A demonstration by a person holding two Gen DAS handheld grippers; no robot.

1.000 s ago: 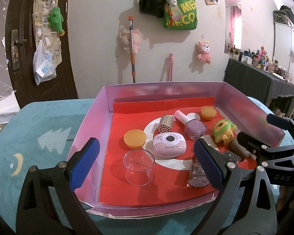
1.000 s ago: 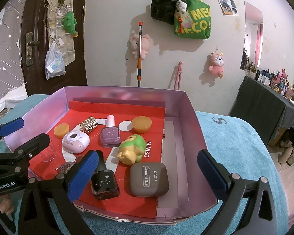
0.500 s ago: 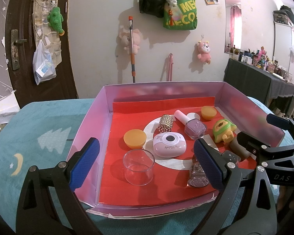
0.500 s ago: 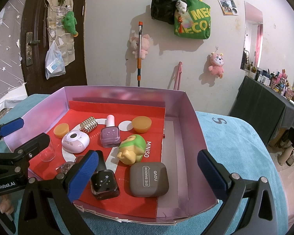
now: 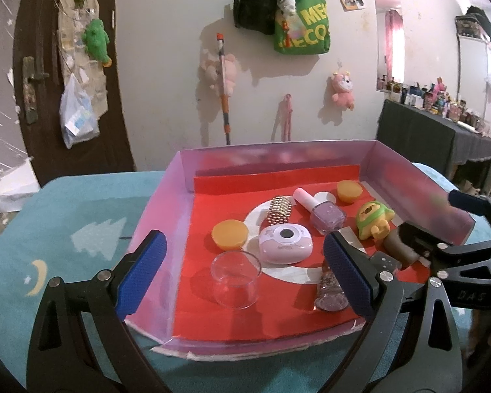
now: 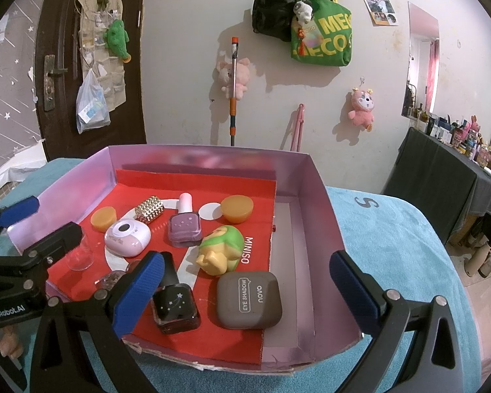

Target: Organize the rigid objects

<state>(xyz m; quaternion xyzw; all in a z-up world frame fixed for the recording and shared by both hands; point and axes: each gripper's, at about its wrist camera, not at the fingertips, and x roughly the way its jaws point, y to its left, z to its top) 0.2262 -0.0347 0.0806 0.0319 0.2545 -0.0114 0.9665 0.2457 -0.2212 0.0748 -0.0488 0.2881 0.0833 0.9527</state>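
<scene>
Brown eyeshadow case point(image 6: 249, 299) (rounded, lettered) lies flat in tray point(image 6: 324, 196).

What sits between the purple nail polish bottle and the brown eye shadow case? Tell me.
The green-and-yellow toy figure lies between the purple nail polish bottle and brown eye shadow case, clearest in the right wrist view.

No visible change, left tool point(image 5: 242, 278), right tool point(image 6: 247, 290), tray point(image 6: 324, 209) contents
</scene>
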